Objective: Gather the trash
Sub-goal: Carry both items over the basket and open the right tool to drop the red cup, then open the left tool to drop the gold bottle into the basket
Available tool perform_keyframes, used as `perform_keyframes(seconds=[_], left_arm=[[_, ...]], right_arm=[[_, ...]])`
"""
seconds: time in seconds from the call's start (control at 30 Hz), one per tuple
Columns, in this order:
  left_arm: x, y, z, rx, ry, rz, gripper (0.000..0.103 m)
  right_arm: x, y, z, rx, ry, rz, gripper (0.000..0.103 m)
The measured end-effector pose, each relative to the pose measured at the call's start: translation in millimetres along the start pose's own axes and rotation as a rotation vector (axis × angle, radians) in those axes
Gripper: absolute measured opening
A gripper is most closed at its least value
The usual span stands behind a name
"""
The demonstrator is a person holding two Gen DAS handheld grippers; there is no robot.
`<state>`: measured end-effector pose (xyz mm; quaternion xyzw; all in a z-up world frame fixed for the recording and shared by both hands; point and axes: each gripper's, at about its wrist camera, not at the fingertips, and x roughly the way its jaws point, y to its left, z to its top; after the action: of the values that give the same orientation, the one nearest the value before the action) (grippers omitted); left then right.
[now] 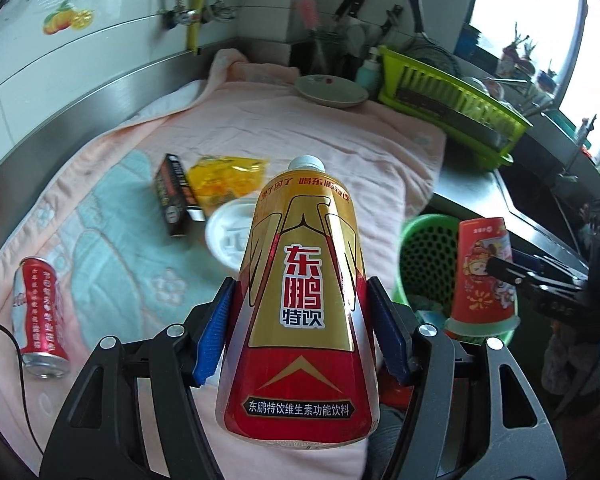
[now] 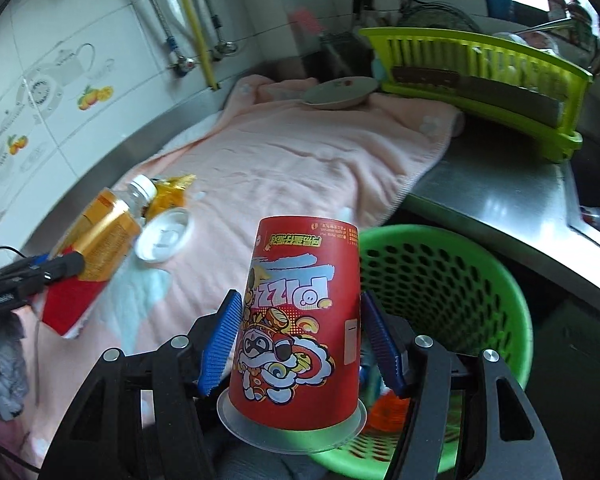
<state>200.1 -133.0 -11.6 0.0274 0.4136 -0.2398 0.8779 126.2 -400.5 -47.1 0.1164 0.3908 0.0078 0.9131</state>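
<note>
My left gripper [image 1: 302,330] is shut on a gold-and-red drink bottle [image 1: 300,320] with a white cap, held above the pink towel [image 1: 260,128]; the same bottle [image 2: 96,236] shows at the left of the right wrist view. My right gripper [image 2: 300,344] is shut on a red paper cup [image 2: 300,328], turned bottom up, beside the green perforated basket [image 2: 452,280]. That cup [image 1: 482,276] and basket [image 1: 424,260] sit at the right in the left wrist view. On the towel lie a red can [image 1: 40,316], a dark box [image 1: 174,200], a yellow wrapper [image 1: 224,180] and a white lid [image 1: 230,234].
A grey plate [image 1: 332,90] rests at the towel's far end. A lime dish rack [image 2: 480,76] stands on the steel counter [image 2: 500,200] behind the basket, with knives and a pan against the tiled wall. Some trash lies in the basket's bottom. A black cable [image 1: 16,360] runs at left.
</note>
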Motion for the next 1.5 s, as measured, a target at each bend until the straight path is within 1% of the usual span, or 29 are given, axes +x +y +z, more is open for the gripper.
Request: perform_keyframes(seconds=[0.07,0.17,0.27,0.47,0.73,0.87,1.03,1.1,1.23,1.27,1.4,1.5], left_arm=[[4,-15,0,0.015,0.003,-0.016,0.064],[11,-33,0,0.026,0.010,-0.045,0.064],[17,-51,-2,0.038,0.019,-0.071,0.064],[33,-80,-3,0.059,0.043,-0.117,0.064],[53,-114,-5,0.067,0.060,-0.199,0.064],[65,-130,-8,0.070,0.070,-0.226,0.064],[78,-140,-14,0.064,0.077,-0.259,0.064],[82,-144,-17,0.067,0.079,-0.266,0.064],[90,-149,-22,0.068,0.079,-0.288,0.064],[92,-150,-23,0.068,0.083,-0.291,0.064],[97,-152,-25,0.073,0.092,-0.284,0.065],[95,-151,-26,0.078,0.084,-0.284,0.065]], right_arm=[[1,-11,-6,-0.003,0.008,-0.041,0.058],[5,-28,-16,0.004,0.028,-0.082,0.055],[11,-42,-24,0.015,0.047,-0.114,0.055],[12,-68,-35,0.061,0.062,-0.123,0.055],[-2,-79,-40,0.090,0.040,-0.117,0.055],[-8,-83,-44,0.097,0.031,-0.115,0.056],[-15,-88,-48,0.112,0.005,-0.123,0.056],[-16,-89,-48,0.115,0.001,-0.123,0.060],[-17,-89,-50,0.117,-0.010,-0.130,0.062],[-18,-89,-50,0.118,-0.013,-0.128,0.064],[-17,-87,-50,0.112,-0.014,-0.123,0.066],[-17,-84,-50,0.108,-0.012,-0.120,0.066]])
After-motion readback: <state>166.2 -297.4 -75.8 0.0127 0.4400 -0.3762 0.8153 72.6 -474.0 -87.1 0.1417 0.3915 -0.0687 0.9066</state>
